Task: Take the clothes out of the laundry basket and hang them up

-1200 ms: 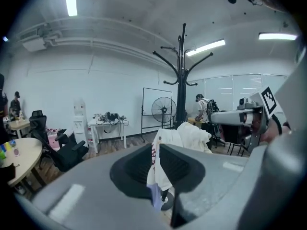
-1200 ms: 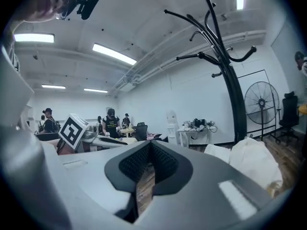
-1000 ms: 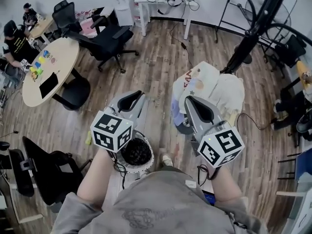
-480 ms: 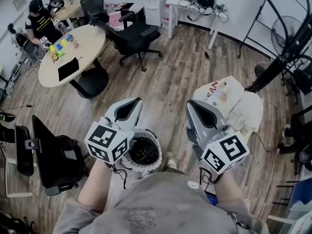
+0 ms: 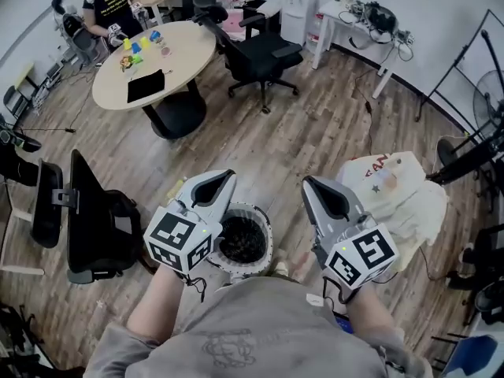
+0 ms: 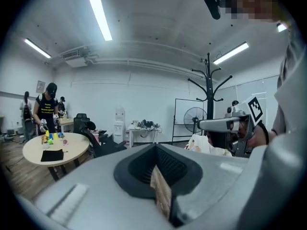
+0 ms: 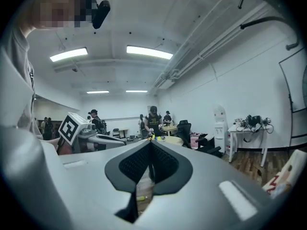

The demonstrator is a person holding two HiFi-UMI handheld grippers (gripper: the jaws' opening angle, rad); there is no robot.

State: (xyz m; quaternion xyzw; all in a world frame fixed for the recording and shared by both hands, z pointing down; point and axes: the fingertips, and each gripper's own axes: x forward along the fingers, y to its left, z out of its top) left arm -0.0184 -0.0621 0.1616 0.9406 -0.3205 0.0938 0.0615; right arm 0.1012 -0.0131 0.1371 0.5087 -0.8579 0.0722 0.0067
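View swung off hung garment [image 5: 398, 191], now at right; laundry basket [image 5: 266, 228] below, between left gripper [image 5: 223, 178] and right gripper [image 5: 313, 183], dark load inside. Fingers closed, empty, both sides. Next pickup likely.

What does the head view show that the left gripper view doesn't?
Only the head view: the basket, with dark clothes in it. Only the left gripper view: the ceiling lights. Both: the round table, the water dispenser, the pale clothes and the right gripper.
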